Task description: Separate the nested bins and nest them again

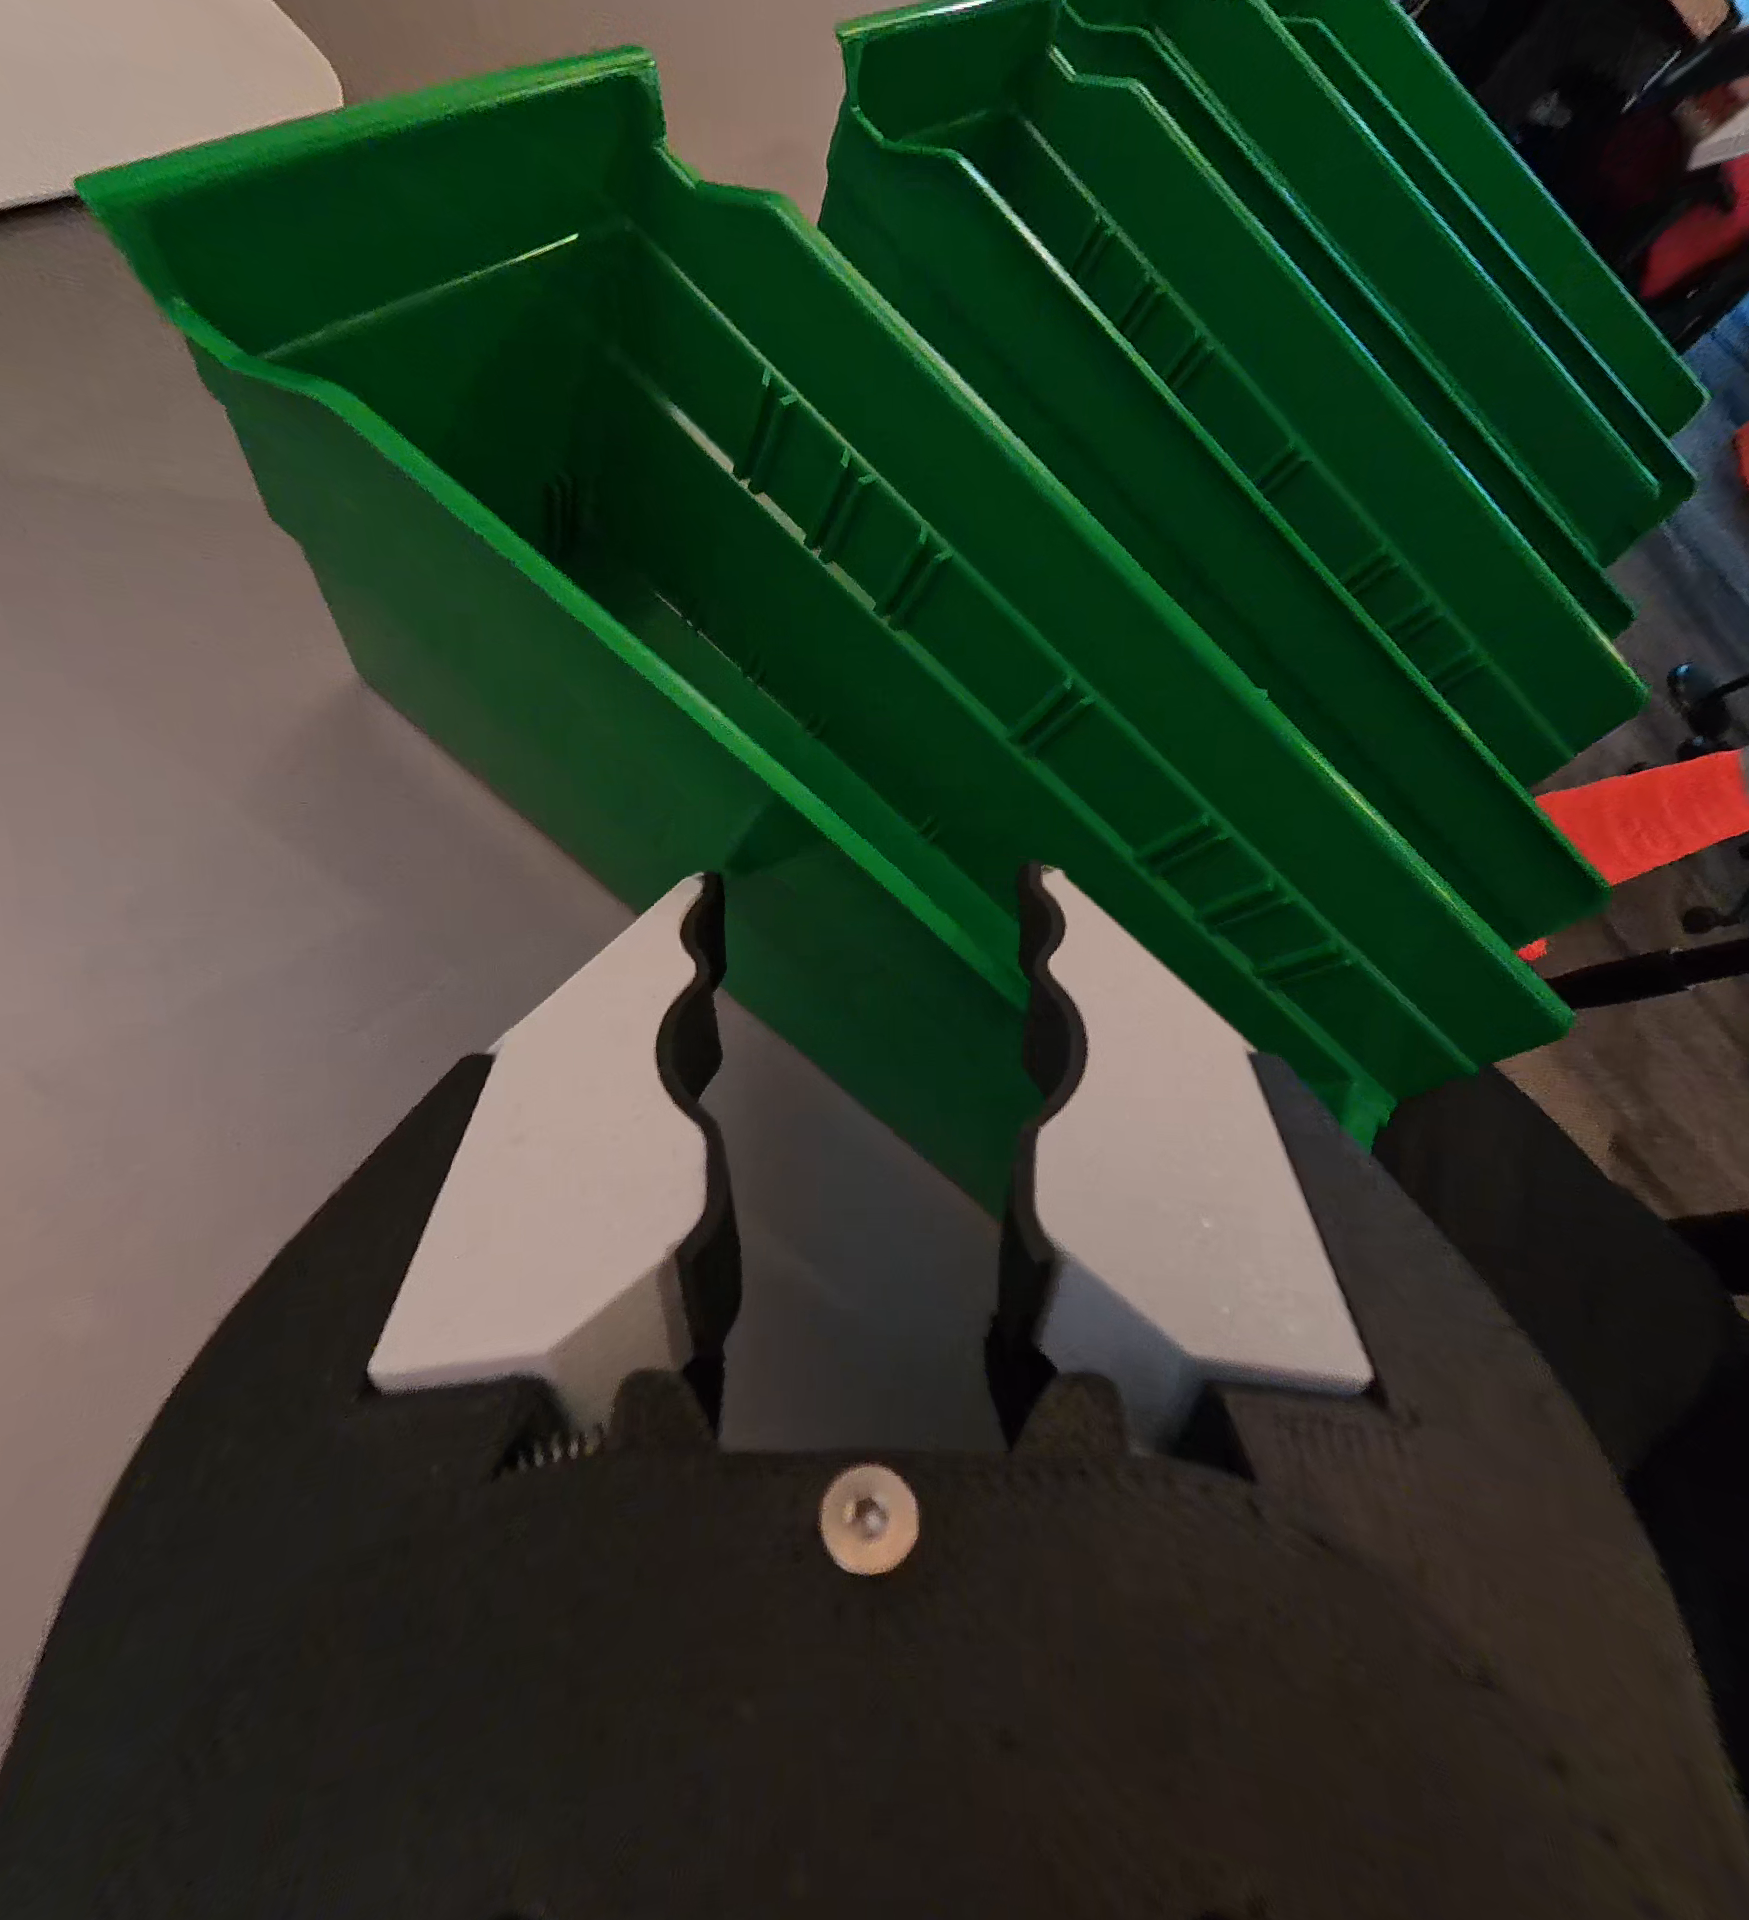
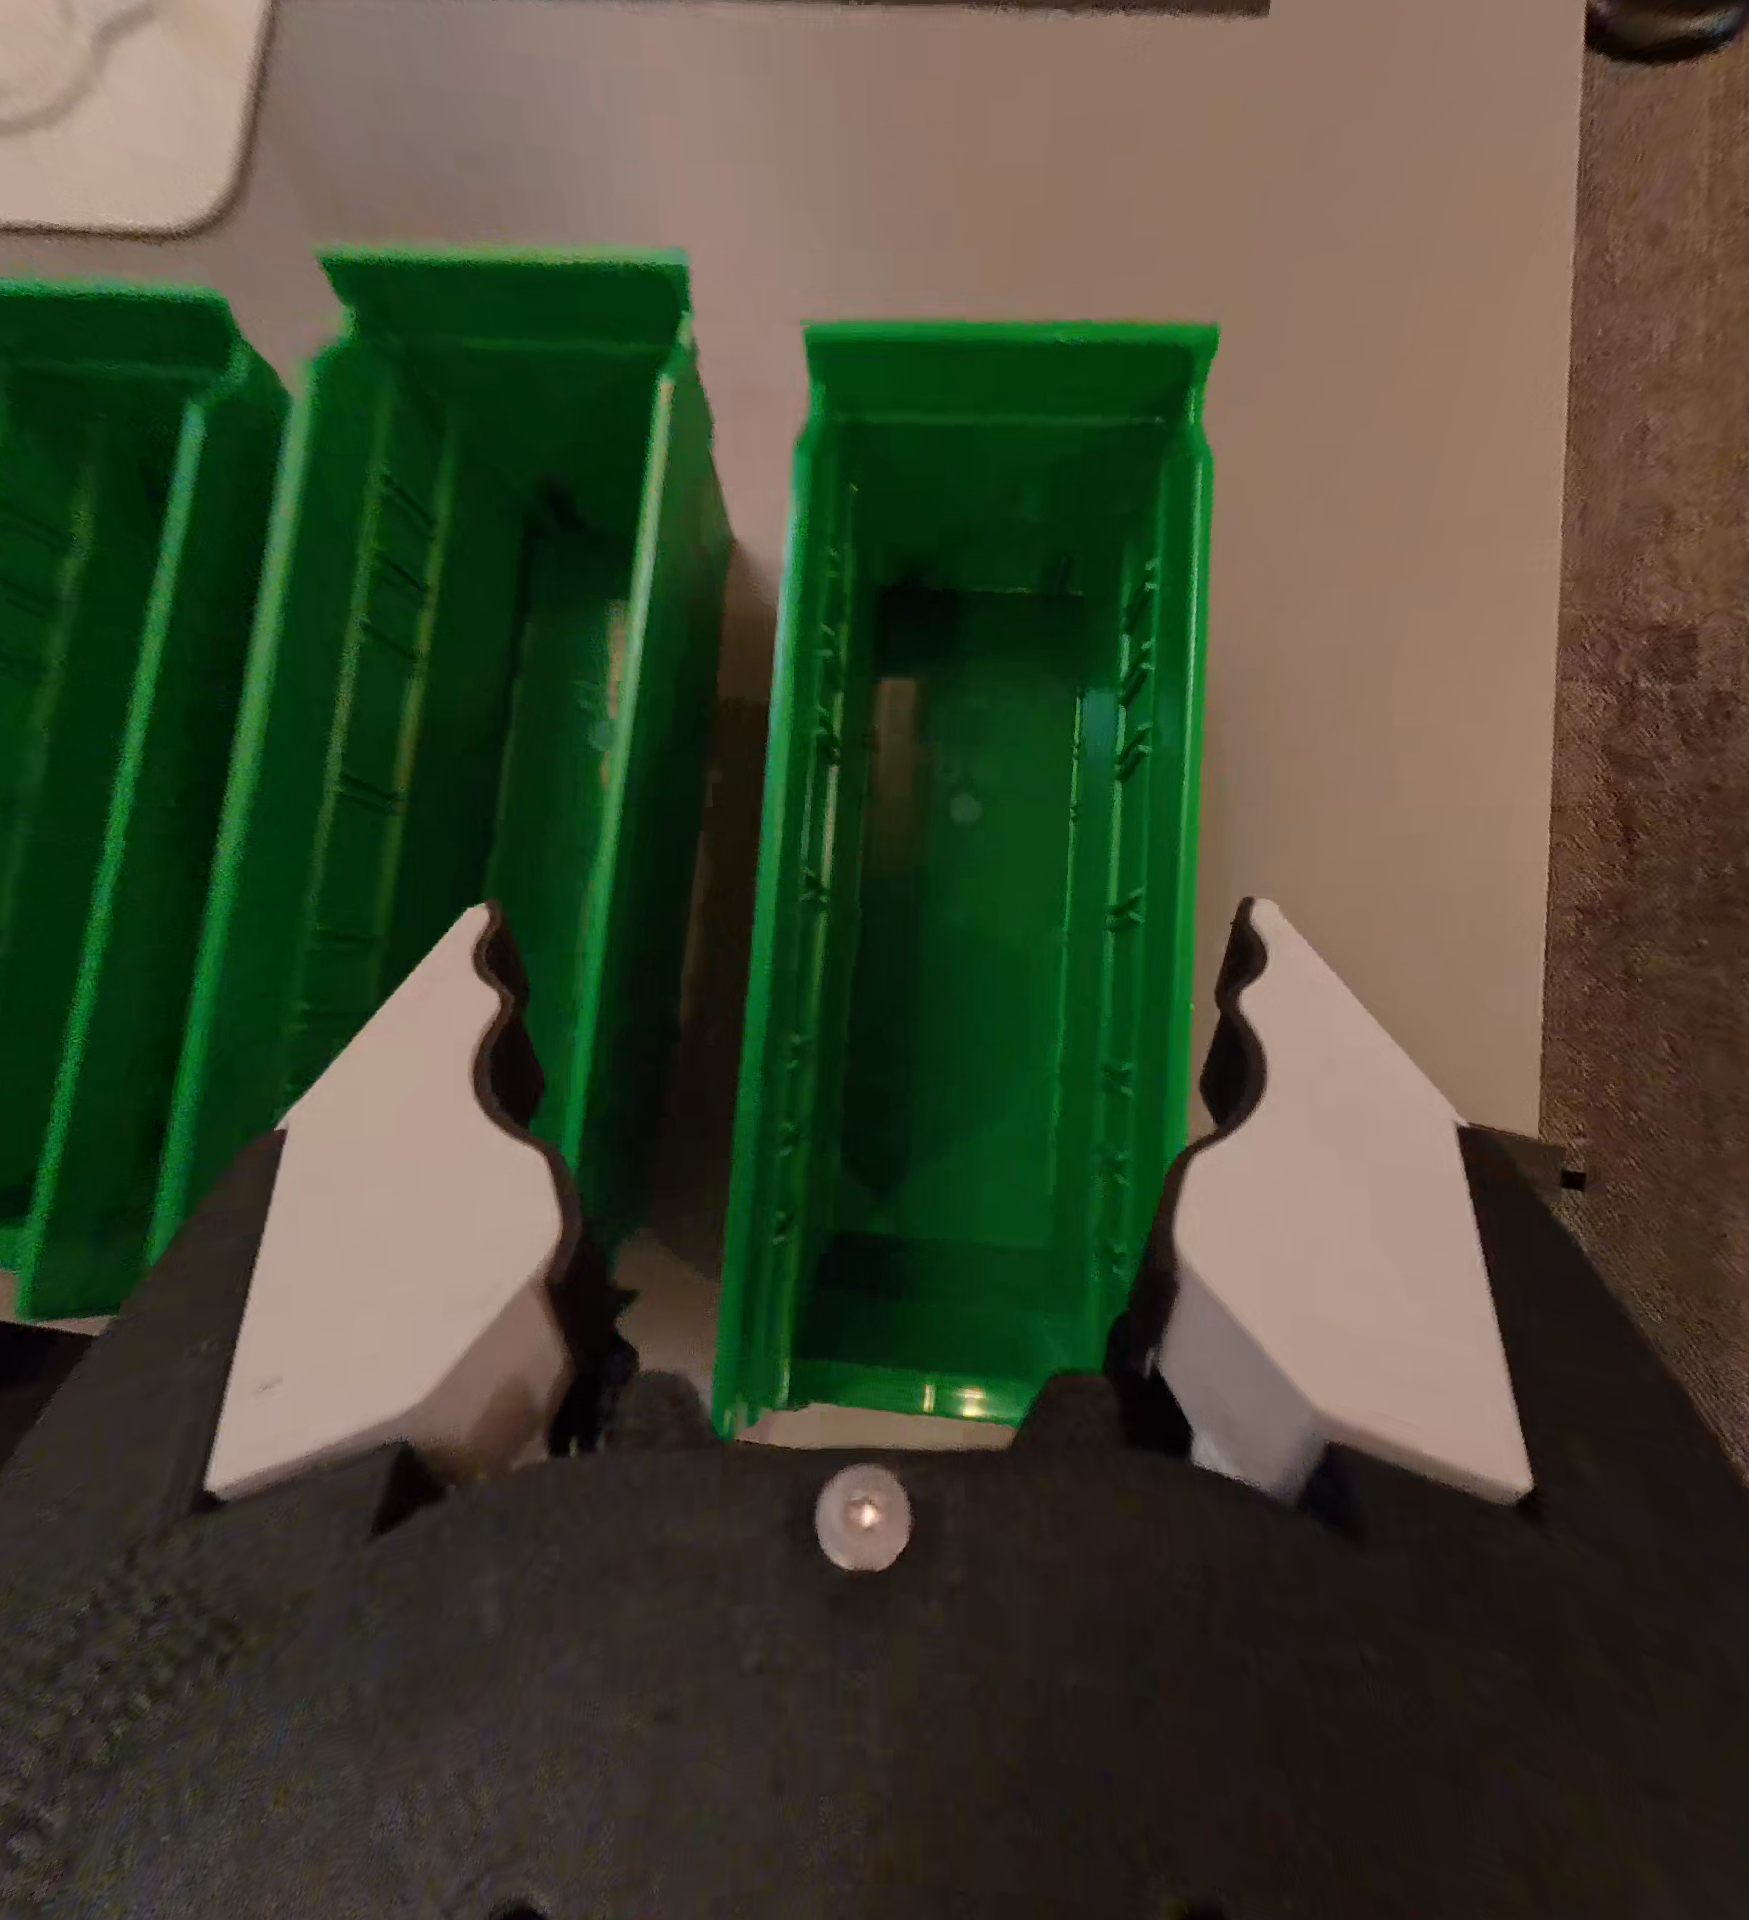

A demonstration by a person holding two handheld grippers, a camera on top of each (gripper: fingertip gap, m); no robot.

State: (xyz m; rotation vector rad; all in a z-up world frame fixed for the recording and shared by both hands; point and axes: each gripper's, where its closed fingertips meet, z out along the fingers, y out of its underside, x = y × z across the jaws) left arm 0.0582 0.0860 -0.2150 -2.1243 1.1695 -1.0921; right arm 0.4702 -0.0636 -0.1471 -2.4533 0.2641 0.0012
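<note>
Your left gripper (image 1: 865,1049) stands with its fingers part-way apart, straddling the near side wall of the nearest green bin (image 1: 579,582); whether the pads (image 1: 1046,1039) actually press that wall cannot be told. That bin runs from 11 o'clock down toward 4 o'clock on the grey table (image 1: 122,831). Just beside it, toward 1 o'clock, is a second green bin (image 1: 1213,499), with further green bins (image 1: 1493,260) behind it at 2 o'clock. Your right gripper (image 2: 865,1039) is spread wide and holds nothing, its fingers flanking the near end of one upright, empty single bin (image 2: 974,831). At 10 o'clock in the right wrist view sits a middle bin (image 2: 496,675), and a third bin (image 2: 49,727) at 9 o'clock is cut by the frame edge. All rest on the pale tabletop (image 2: 1369,520), beside carpet (image 2: 1701,623) at 3 o'clock.
</note>
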